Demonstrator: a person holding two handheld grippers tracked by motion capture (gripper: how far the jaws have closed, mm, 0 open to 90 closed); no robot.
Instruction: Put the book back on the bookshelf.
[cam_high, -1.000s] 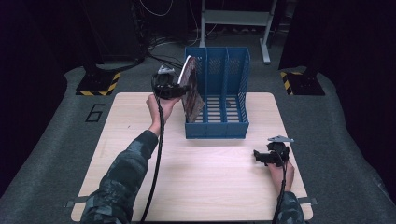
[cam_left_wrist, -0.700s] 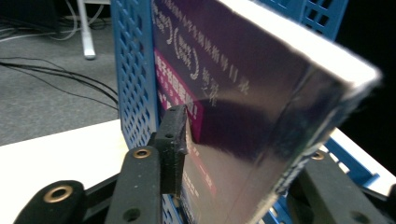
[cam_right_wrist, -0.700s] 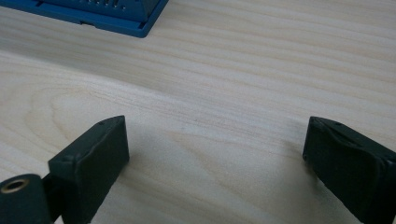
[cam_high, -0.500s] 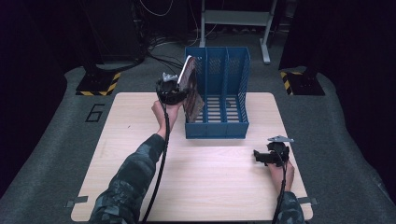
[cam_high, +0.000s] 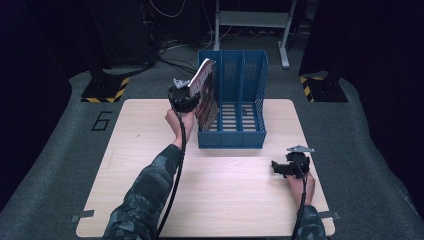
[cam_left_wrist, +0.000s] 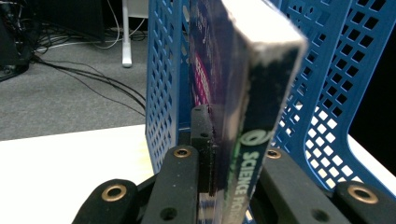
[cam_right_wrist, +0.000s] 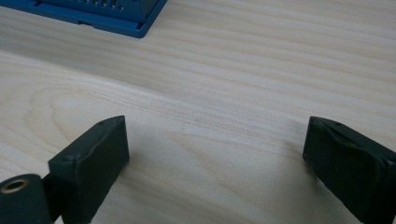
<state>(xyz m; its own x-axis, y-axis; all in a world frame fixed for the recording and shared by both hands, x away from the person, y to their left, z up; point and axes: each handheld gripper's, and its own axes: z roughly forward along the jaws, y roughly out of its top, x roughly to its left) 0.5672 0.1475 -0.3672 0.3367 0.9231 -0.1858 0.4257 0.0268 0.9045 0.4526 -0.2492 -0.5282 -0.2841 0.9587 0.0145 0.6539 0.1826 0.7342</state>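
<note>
Item one – my left gripper (cam_high: 192, 96), held up at the left front corner of the blue file rack (cam_high: 233, 140): its jaws have just been closing and now clamp a thick book (cam_high: 205, 92) by its lower edge, one black jaw flat against each cover. In the left gripper view the book (cam_left_wrist: 243, 93) rises between the jaws, its page edge white, its spine dark with green lettering that reads "SCIENCE" and a partly hidden second word, its cover purple and pink. The book stands on end and leans, top tilted toward the rack's back wall, its lower part at the leftmost compartment; I cannot tell whether its bottom edge rests on the slatted floor. Item two – the rack, three open-fronted compartments with perforated dividers (cam_left_wrist: 161, 84), sitting at the far middle of the pale wooden table (cam_high: 150, 200). Item three – my right gripper (cam_high: 280, 168), low over the table's near right corner, well apart from the rack; in the right gripper view its jaws stand wide with nothing between them, bare wood grain (cam_right_wrist: 215, 116) beneath and the rack's blue base (cam_right_wrist: 116, 18) at the top edge. Item four: grey carpet (cam_high: 60, 150) around the table, marked with a "6" (cam_high: 102, 120), and yellow-and-black striped plates (cam_high: 107, 90) on it beyond the table's far edge.
</note>
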